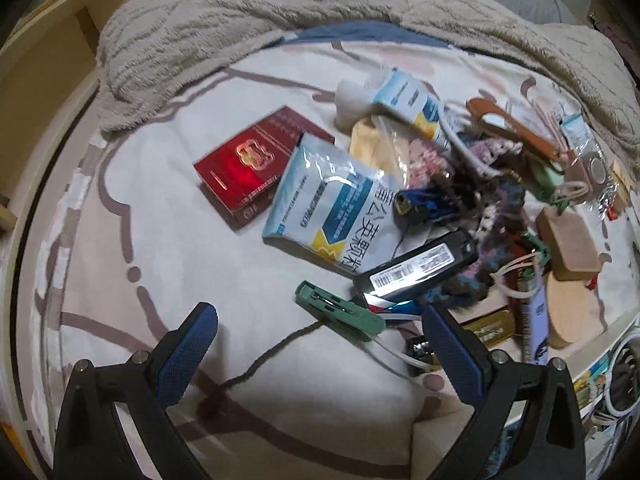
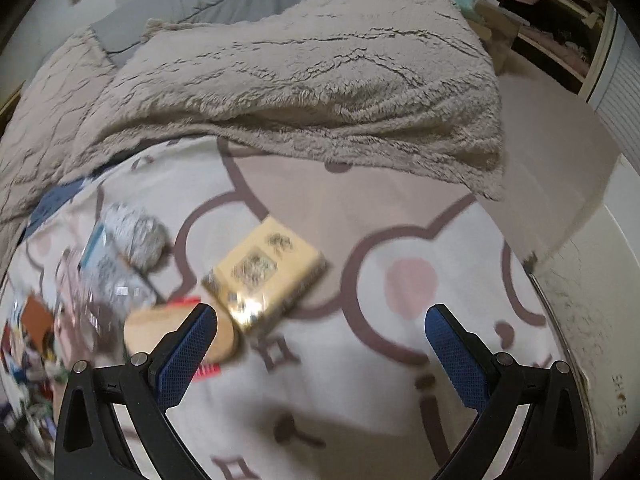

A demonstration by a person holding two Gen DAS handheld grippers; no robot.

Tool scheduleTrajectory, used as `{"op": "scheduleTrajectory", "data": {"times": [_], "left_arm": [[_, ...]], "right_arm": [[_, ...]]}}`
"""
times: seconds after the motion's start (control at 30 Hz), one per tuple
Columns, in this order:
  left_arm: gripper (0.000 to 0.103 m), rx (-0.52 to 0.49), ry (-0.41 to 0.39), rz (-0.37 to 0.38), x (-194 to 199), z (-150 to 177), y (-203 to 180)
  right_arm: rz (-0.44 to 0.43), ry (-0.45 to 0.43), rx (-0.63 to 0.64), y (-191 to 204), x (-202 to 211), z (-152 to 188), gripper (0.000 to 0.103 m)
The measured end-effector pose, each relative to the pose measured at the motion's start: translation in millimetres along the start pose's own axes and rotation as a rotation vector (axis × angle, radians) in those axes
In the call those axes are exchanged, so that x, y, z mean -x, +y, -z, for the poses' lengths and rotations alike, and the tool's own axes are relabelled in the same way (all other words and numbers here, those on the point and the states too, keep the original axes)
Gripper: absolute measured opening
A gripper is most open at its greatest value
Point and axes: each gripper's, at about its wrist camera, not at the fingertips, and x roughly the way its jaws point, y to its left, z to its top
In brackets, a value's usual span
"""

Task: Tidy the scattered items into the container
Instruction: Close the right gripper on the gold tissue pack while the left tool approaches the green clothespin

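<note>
- The left gripper (image 1: 320,320) has its jaws wide apart, holding nothing.
- The right gripper (image 2: 320,324) is the same.
- The scattered items (image 1: 440,200) lie piled on the bed (image 1: 160,280), near a red box (image 1: 244,164).

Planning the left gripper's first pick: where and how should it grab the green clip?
Grip the green clip across its narrow width near the middle, coming down from above with the left gripper. It lies flat on the bed sheet, long axis slanting left to right; its near and left sides are bare, its right end meets the pile.
</note>
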Motion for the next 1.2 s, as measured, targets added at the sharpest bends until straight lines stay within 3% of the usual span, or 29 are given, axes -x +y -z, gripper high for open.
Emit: {"op": "scheduleTrajectory", "data": {"times": [0.3,0.53,0.8,1.2], "left_arm": [[0.103,0.008,0.042,0.043,-18,-4,2],[0.103,0.027,0.059,0.032,-19,-3,9],[0.103,0.002,0.072,-0.04,-15,11,21],[0.103,0.065,0.071,-0.089,-5,29,58]], "right_arm": [[0.097,-0.023,0.077,38,-36,-31,0.103],[0.187,0.01,0.087,31,-60,-33,0.103],[0.023,0.06,-0.057,-30,-63,-14,0.103],[0.024,-0.037,0.048,-57,-43,20,0.103]]}}
